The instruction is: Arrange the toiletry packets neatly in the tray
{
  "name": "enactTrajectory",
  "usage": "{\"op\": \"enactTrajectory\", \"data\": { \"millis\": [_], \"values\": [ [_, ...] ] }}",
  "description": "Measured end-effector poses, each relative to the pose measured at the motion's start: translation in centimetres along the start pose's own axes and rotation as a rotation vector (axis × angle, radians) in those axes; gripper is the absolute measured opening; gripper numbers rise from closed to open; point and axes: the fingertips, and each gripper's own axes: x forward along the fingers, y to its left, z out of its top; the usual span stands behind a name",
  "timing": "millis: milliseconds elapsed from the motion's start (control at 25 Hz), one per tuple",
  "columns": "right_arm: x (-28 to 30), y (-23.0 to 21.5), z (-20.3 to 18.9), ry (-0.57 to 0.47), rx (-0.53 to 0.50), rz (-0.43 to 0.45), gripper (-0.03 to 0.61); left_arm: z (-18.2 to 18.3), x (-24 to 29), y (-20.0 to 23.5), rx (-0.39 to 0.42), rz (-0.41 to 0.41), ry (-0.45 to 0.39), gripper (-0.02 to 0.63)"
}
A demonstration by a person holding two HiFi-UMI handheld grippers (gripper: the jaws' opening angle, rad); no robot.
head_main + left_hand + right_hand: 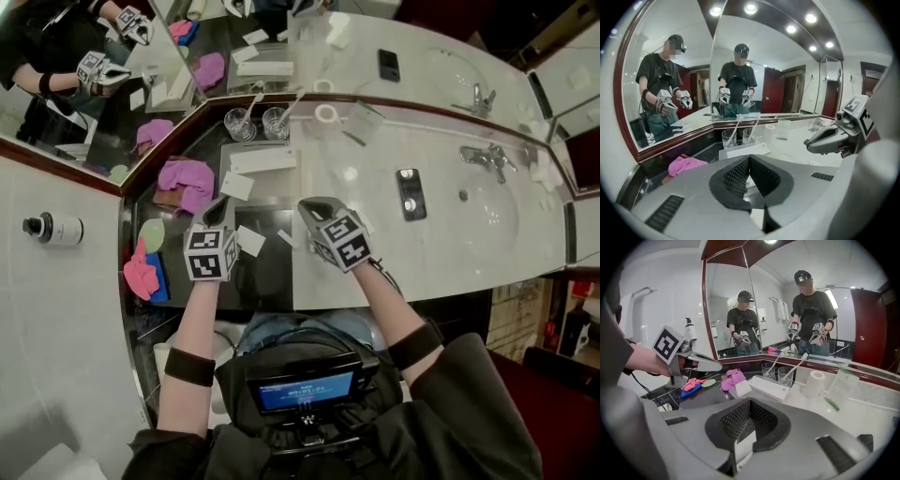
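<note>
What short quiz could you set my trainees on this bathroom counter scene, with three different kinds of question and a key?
1. True or false: the right gripper holds nothing.
2. Where does the phone lie? A beside the sink; B in the tray; C on the pink cloth.
3. Fill in: behind the long white box stand two clear ___.
Key: 1 false, its jaws are shut on a white packet. 2 A. 3 glasses.
</note>
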Motion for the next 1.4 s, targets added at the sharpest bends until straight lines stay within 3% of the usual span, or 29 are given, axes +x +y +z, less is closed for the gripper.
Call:
{"op": "enactTrajectory", "data": {
  "millis": [320, 560, 800, 1240, 1400],
  "values": [
    [-2.7, 0.1, -1.4, -0.011, 0.015, -0.044, 0.008, -1.3, -4.9, -1.6, 0.020, -0.046, -0.034, 0.000],
    [-4.8, 0.0, -2.8, -0.020, 0.031, -0.074, 0.008, -2.9, -7.3, -3.0, -0.046, -0.061, -0.050, 0.000],
    [-6.5, 0.2, -4.2, -0.027, 0.053, -0.089, 0.008, -4.1, -8.6, -4.4, -0.024, -0.062, -0.044, 0.000],
    [-7.4, 0.7, -5.1, -0.028, 0.053, -0.087, 0.008, -5.0, -8.8, -4.6, -0.062, -0.044, -0.040, 0.000],
    [-7.8, 1.0, -4.8, -0.034, 0.050, -0.082, 0.008, -7.4, -6.6, -5.2, -0.061, -0.081, 0.074, 0.199]
  ]
}}
